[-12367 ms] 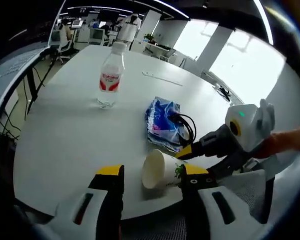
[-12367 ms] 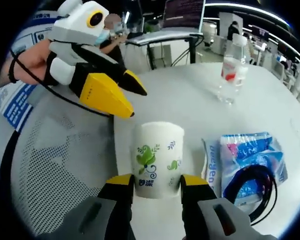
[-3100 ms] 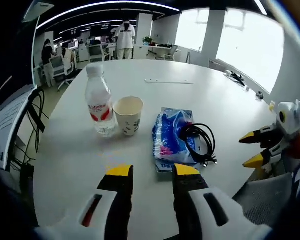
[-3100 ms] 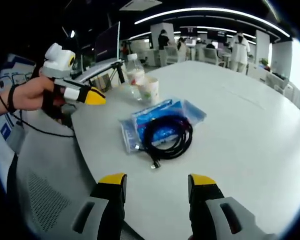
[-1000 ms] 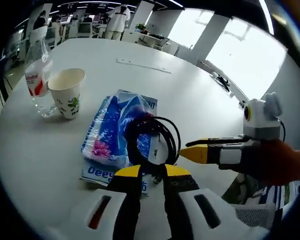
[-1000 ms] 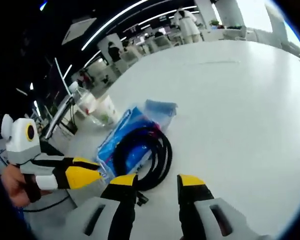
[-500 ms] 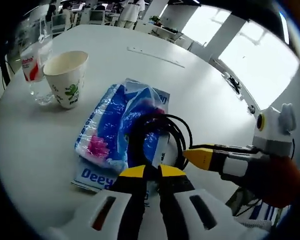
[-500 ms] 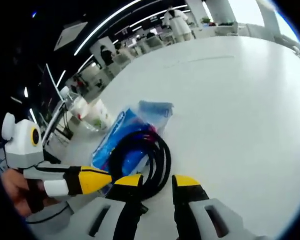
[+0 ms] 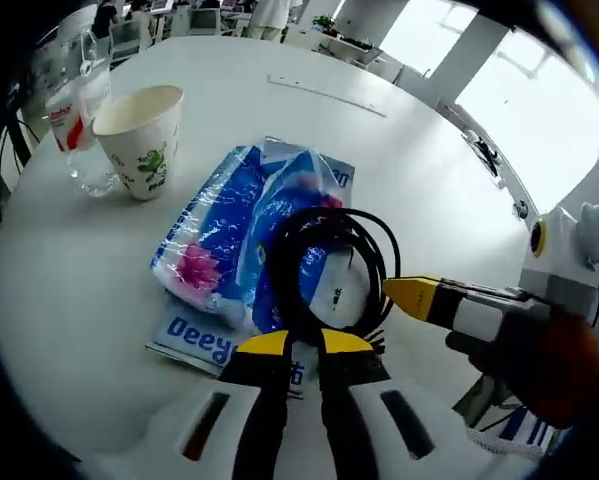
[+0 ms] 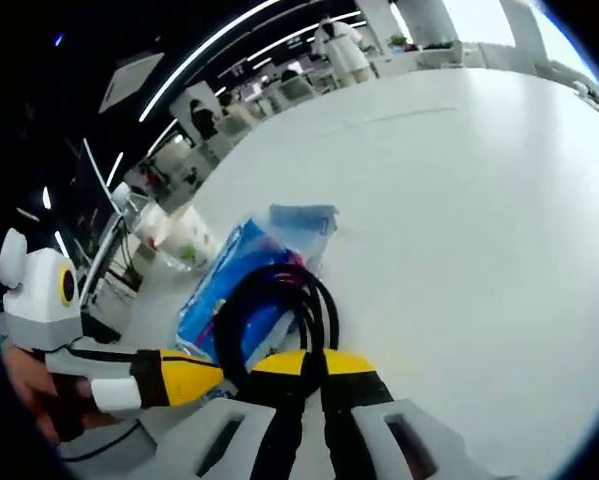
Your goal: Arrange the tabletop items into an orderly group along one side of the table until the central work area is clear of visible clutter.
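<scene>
Both the left gripper and right gripper clench the black cable coil atop the blue packet.

left gripper view: close over table edge | right gripper view: opposite side | shared: black cable coil

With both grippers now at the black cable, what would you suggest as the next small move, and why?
Probably lift the coiled black cable off the blue packet and carry it toward the paper cup and water bottle. The right gripper looks closed on the coil and the left gripper is closed at its near edge, so the cable seems held, while cup and bottle already stand together.
</scene>
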Tool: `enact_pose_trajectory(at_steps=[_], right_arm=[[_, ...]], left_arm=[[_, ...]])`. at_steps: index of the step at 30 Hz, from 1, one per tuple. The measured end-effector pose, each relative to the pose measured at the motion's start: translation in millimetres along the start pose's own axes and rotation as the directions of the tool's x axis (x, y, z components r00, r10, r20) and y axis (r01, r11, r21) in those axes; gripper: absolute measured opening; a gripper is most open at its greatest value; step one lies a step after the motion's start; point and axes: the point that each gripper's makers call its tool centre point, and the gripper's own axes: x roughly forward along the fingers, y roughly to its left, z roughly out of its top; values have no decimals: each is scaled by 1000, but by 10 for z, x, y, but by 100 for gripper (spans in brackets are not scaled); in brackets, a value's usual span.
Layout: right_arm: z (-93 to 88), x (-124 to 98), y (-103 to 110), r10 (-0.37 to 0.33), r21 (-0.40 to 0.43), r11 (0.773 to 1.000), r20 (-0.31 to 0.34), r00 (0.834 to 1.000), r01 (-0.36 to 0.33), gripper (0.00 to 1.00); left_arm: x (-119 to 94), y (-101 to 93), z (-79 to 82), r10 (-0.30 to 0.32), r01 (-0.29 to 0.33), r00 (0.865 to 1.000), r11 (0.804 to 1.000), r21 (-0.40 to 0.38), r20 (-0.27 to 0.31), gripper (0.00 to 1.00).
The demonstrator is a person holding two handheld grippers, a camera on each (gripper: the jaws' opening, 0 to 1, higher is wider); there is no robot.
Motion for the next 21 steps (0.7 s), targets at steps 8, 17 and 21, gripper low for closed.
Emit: enact_pose_trajectory(at_steps=[8,17,21], right_arm=[[61,-49,21,26,54,998,35,999,-28,0],[191,-194,130,88,62,994,94,992,-94,0],[207,-267,158,102,41,993,106,989,-107,0]], left_arm=[[30,-14,5,-2,2,1000,1000,-30,-8,4],[-20,-58,19,-21,21,1000,999,-37,6,6],[-45,-183,67,-68,69,997,997,-38,34,8]])
